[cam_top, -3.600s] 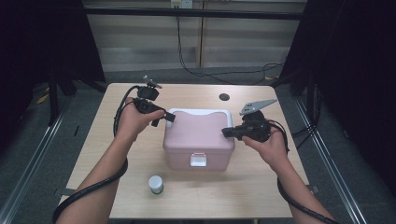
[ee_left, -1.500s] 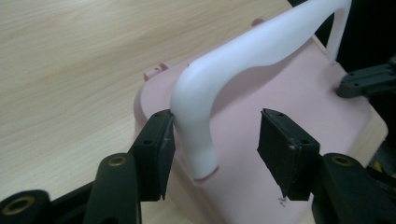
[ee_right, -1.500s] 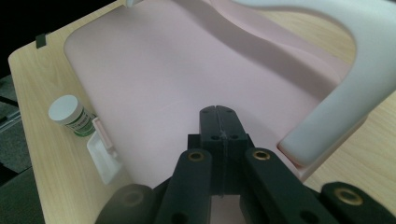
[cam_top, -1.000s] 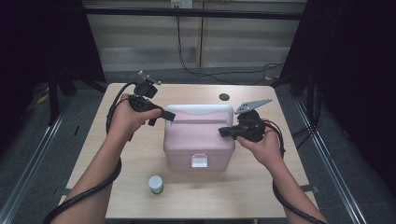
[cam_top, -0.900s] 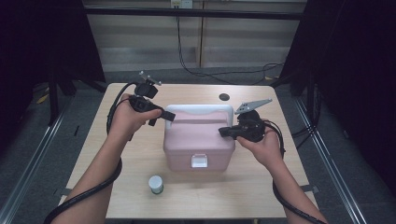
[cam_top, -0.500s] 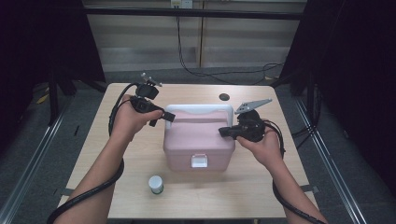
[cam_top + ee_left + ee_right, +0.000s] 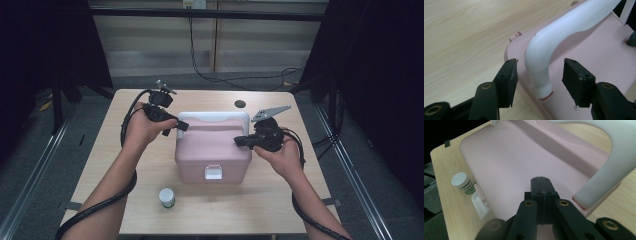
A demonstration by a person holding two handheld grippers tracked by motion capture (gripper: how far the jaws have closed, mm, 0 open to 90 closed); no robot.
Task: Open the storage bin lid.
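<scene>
Left gripper view: tool [image 7: 537, 78] open astride handle [image 7: 549, 47].

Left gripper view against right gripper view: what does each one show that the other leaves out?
Left gripper view: the open left hand-held gripper straddling one end of the white handle without touching it. Right gripper view: the shut right hand-held gripper over the lid, a small white-capped bottle and the white latch. Both: the pink box, its handle and the wooden table.
</scene>
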